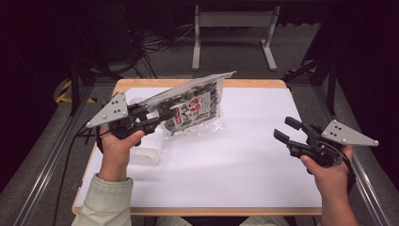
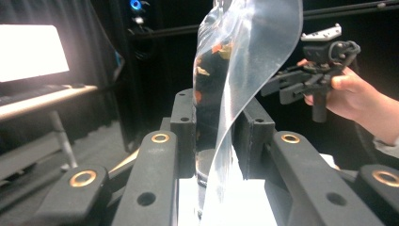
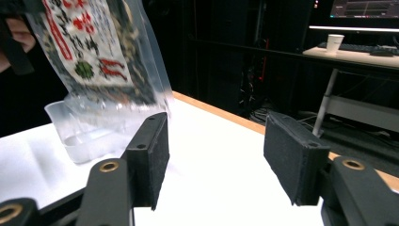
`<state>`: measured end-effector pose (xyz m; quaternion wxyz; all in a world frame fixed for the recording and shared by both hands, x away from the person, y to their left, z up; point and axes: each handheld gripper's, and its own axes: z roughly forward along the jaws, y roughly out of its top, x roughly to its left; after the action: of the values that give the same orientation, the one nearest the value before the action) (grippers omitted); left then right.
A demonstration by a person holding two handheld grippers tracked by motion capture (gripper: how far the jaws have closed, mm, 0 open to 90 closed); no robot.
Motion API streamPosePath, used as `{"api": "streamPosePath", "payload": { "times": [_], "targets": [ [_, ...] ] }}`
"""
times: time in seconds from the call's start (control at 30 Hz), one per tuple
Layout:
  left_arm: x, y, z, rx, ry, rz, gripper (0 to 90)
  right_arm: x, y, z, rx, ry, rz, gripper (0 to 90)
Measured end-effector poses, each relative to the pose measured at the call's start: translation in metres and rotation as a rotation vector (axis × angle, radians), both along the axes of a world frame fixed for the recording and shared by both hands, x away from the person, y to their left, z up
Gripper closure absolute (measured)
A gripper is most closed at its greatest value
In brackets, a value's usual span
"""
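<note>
The left gripper (image 1: 153,115) pinches the see-through plastic bag of dark snacks with a red and white label (image 1: 195,107) by its edge, lifted over the far left of the white worktop (image 1: 244,155). The bag slants up to the right. The right gripper (image 1: 288,130) is let go, holding nothing, well apart on the right, pointing at the bag. A clear plastic tub (image 3: 77,134) sits under the bag.

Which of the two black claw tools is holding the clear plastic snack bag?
The left gripper, at the high view's left: its jaws pinch the clear printed plastic bag by its edge. The right gripper gapes open, holding nothing.
</note>
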<state>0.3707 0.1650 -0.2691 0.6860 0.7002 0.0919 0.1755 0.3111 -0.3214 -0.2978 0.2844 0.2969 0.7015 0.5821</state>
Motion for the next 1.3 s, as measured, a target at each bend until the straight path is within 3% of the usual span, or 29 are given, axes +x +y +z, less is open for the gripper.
{"api": "streamPosePath", "payload": {
  "times": [0.57, 0.97, 1.17, 1.3],
  "targets": [
    [0.004, 0.034, 0.001, -0.042, -0.001, 0.121, 72.4, 0.006, -0.005, -0.007, 0.012, 0.028, -0.023, 39.4],
    [0.007, 0.049, -0.001, -0.046, 0.003, 0.211, 72.3, 0.011, -0.006, -0.012, 0.018, 0.000, -0.035, 35.1],
    [0.007, 0.055, -0.004, -0.004, -0.005, 0.273, 72.3, 0.012, -0.007, -0.013, 0.016, -0.017, -0.040, 34.3],
    [0.006, 0.063, -0.006, -0.011, -0.003, 0.300, 72.3, 0.015, -0.009, -0.014, 0.023, -0.040, -0.036, 36.2]
  ]
}}
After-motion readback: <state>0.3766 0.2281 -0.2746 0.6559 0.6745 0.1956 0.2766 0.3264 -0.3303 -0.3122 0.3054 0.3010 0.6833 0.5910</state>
